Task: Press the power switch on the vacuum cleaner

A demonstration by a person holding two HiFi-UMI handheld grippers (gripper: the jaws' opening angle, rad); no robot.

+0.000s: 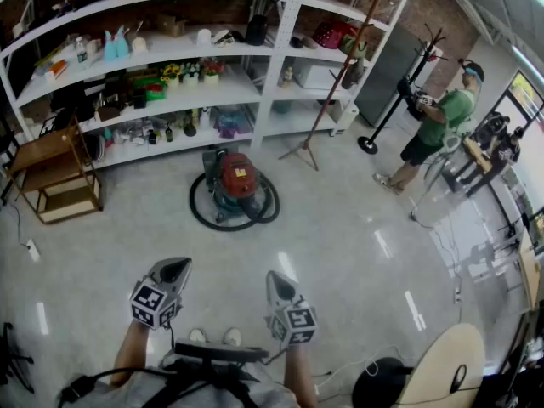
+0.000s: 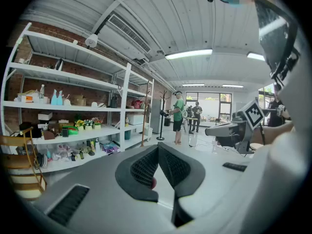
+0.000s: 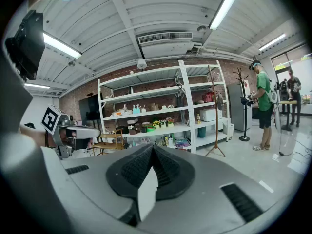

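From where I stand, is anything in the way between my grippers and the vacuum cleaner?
Nothing visible. Bare floor lies between the left gripper, the right gripper and the vacuum cleaner. Only its own black hose loops on the floor around it, near side included.

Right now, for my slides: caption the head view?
Both shut, left gripper and right gripper face a red vacuum cleaner.

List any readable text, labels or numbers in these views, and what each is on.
Nothing legible in any view.
Vacuum cleaner label: pale patch on the red top, too small to read.
Shelf goods: print too small.
Marker cubes: black-and-white squares only, no words.
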